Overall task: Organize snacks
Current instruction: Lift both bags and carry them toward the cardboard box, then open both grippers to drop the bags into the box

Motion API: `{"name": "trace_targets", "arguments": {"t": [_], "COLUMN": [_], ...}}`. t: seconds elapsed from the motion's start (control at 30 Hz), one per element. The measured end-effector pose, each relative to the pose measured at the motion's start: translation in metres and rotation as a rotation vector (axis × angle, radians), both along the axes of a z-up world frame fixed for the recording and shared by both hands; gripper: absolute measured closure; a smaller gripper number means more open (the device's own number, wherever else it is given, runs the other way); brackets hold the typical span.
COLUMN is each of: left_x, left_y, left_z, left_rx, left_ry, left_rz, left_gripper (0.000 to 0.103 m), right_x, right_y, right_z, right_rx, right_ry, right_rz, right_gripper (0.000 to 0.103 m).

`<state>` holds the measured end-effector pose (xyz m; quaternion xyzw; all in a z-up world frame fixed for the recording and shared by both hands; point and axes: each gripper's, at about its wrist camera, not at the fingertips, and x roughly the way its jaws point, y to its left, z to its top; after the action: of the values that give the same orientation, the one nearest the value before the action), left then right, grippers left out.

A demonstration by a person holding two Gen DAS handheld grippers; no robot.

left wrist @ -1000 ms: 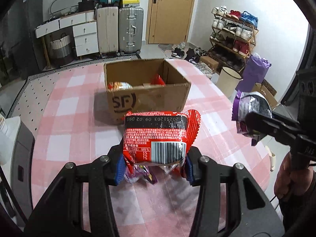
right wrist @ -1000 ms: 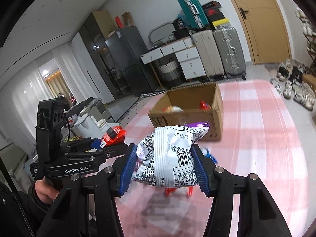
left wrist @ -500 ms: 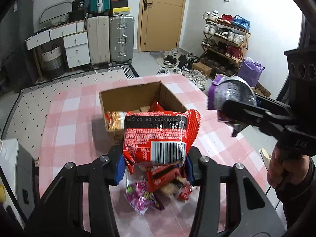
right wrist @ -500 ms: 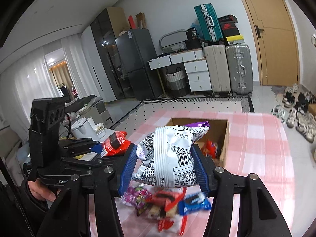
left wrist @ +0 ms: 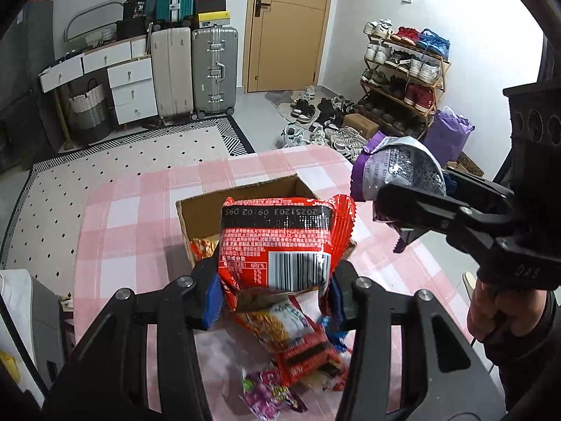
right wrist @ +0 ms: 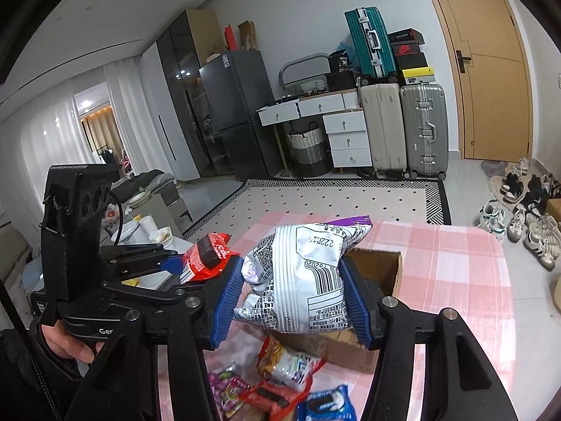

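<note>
I had the left hand-held gripper (left wrist: pixel 275 294) clenched on the red snack packet (left wrist: pixel 280 242) and the right hand-held gripper (right wrist: pixel 292 298) clenched on the silver-and-purple packet (right wrist: pixel 298 277), both held in the air above the open cardboard box (left wrist: pixel 203 210) on the pink-checked bench (left wrist: pixel 115 217), loose snacks (left wrist: pixel 298 351) lying near the box.

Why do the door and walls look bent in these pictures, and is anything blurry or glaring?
Left wrist view: the wide lens bows the door and darkens the corners; the red snack bag in the left gripper is sharp, the loose snacks below slightly smeared. Right wrist view: same bending on the door; the silver bag in the right gripper shows mild shine, no harsh glare.
</note>
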<state>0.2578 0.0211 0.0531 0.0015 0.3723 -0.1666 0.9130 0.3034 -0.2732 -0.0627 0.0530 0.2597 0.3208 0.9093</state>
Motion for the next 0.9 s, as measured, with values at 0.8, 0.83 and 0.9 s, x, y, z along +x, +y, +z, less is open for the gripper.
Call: {"name": "trace_targets", "arguments": {"t": [0.8, 0.83, 0.9], "left_x": [0.122, 0.125, 0.126], "left_y": [-0.012, -0.012, -0.016], "left_z": [-0.081, -0.086, -0.093], "left_rx": [0.004, 0.002, 0.002], "left_ry": [0.136, 0.144, 0.152], "left_rz": [-0.019, -0.021, -0.017], "left_gripper": [0.059, 0.059, 0.059], "right_x": [0.089, 0.092, 0.097], "right_y": [0.02, 0.019, 0.018], "right_z": [-0.042, -0.045, -0.05], "right_rx": [-0.045, -0.044, -0.04], "right_ry": [0.111, 0.117, 0.128], "right_rz": [-0.061, -0.064, -0.074], "right_gripper": [0.046, 0.046, 0.046]}}
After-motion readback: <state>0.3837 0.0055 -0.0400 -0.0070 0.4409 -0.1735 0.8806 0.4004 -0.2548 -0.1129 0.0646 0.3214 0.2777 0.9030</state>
